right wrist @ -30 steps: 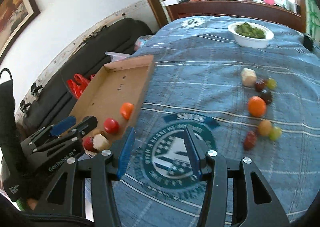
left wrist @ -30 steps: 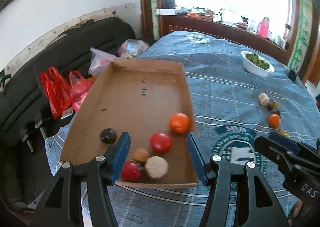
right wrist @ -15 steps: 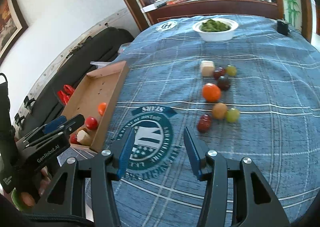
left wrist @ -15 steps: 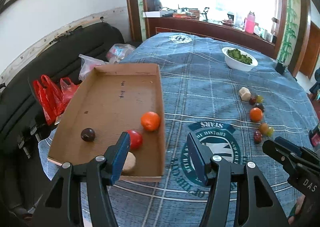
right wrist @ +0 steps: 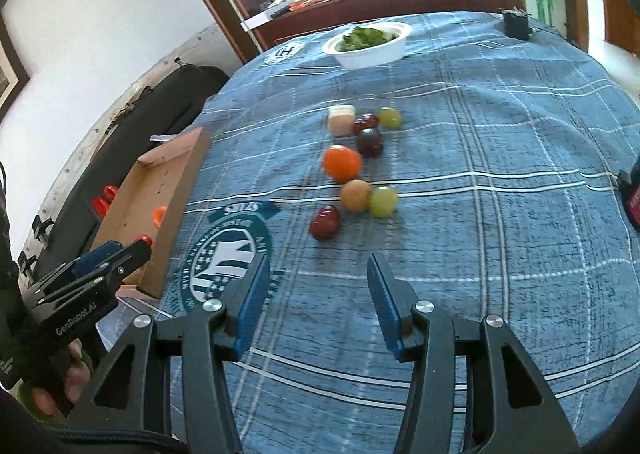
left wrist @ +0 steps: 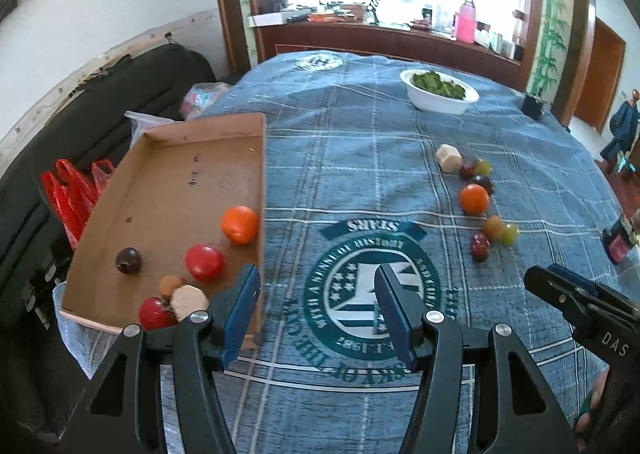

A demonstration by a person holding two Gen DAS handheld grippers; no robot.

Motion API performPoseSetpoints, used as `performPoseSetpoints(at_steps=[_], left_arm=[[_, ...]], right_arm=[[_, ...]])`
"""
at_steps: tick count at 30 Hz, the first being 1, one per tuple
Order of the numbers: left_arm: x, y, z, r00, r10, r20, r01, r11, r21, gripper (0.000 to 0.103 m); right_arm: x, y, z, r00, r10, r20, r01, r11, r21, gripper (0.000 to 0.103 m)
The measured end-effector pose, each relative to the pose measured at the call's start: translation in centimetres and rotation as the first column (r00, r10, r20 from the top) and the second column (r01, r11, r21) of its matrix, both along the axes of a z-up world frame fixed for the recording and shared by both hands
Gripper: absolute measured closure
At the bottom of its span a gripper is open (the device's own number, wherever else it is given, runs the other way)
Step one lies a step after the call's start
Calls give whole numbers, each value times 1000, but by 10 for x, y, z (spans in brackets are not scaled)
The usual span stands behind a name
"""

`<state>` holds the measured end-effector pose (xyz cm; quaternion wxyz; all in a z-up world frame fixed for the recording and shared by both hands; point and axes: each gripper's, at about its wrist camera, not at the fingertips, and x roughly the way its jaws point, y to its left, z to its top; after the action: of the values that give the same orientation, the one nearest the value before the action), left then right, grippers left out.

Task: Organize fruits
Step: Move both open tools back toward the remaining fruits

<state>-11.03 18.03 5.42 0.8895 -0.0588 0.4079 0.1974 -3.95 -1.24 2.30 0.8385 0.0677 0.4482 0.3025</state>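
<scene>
Box (left wrist: 168, 190) on left edge of table (left wrist: 360, 158): 6 fruits inside, orange (left wrist: 239, 225), 2 red, 1 dark, 1 tan, 1 beige. Loose pile (right wrist: 354, 170) on cloth: 8 pieces. Left gripper (left wrist: 316, 308) wide, empty. Right gripper (right wrist: 314, 300) wide, empty, just short of pile.

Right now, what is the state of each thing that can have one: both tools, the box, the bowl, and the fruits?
Left tool: open, holding nothing.
Right tool: open, holding nothing, above the cloth.
Cardboard box: open on top, partly filled; six fruits inside.
White bowl: upright, filled with greens.
Orange in box: resting by the right wall.
Dark red fruit: loose on the cloth, nearest the right tool.
Orange on cloth: not yet in the box.
</scene>
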Motion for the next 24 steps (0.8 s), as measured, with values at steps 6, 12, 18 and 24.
performPoseSetpoints(at_steps=[6, 12, 18, 24], left_arm=[[11, -10, -6, 999, -25, -22, 25, 1000, -8, 44], [20, -14, -7, 999, -38, -28, 38, 999, -12, 44], [34, -16, -12, 998, -52, -46, 51, 998, -29, 44], [49, -16, -17, 997, -58, -58, 55, 997, -53, 44]], right_arm=[[8, -12, -7, 999, -30, -13, 30, 1000, -2, 51], [15, -18, -11, 999, -40, -13, 40, 999, -4, 51], [33, -25, -13, 996, -88, -11, 88, 996, -14, 51], [54, -18, -9, 996, -88, -2, 88, 996, -21, 51]])
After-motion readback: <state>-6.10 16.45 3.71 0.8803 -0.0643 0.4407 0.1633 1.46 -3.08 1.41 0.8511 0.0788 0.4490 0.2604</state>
